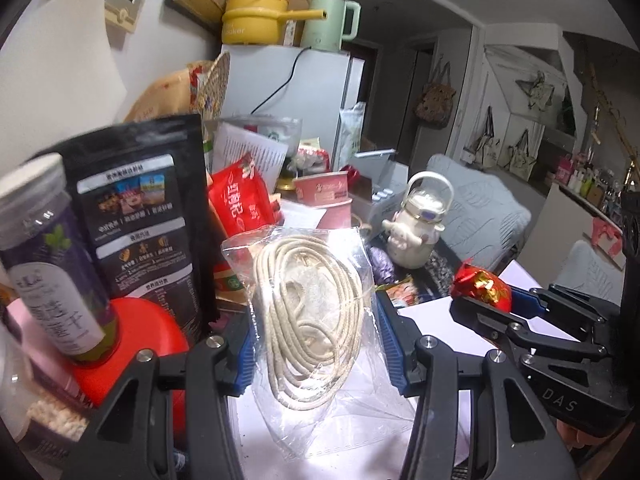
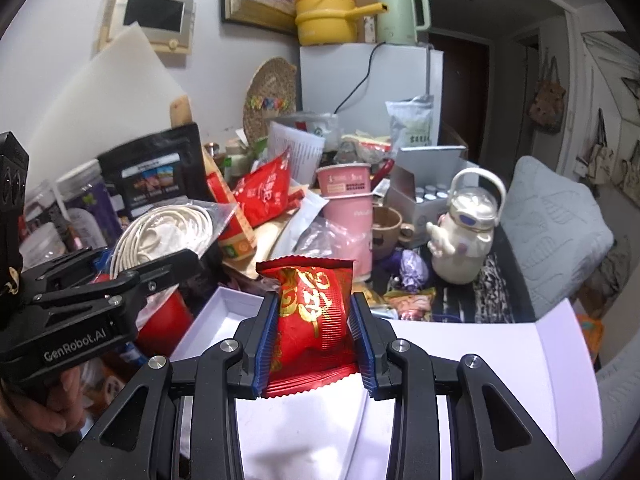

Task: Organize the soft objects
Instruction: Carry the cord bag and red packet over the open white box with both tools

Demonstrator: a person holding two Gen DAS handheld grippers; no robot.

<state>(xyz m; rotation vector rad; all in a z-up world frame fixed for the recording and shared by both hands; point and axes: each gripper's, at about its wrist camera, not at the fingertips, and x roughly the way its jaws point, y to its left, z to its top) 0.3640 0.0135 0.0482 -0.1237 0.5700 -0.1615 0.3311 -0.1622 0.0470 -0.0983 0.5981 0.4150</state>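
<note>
My left gripper (image 1: 316, 344) is shut on a clear plastic bag of coiled cream rope (image 1: 312, 312) and holds it above a white box (image 1: 432, 312). The bag also shows in the right wrist view (image 2: 168, 232), at the left, in that gripper (image 2: 160, 264). My right gripper (image 2: 314, 340) is shut on a red snack packet with gold lettering (image 2: 312, 320) above the open white box (image 2: 224, 316). The right gripper (image 1: 492, 304) and its red packet (image 1: 484, 284) show at the right of the left wrist view.
The table is crowded: a black pouch (image 1: 148, 216), a purple-labelled jar (image 1: 52, 256), a red bag (image 1: 240, 200), pink cups (image 2: 348, 216), a brown mug (image 2: 386, 224) and a white character bottle (image 2: 464, 232). A grey cushioned chair (image 2: 556, 232) stands at the right. A white fridge (image 2: 368, 80) stands behind.
</note>
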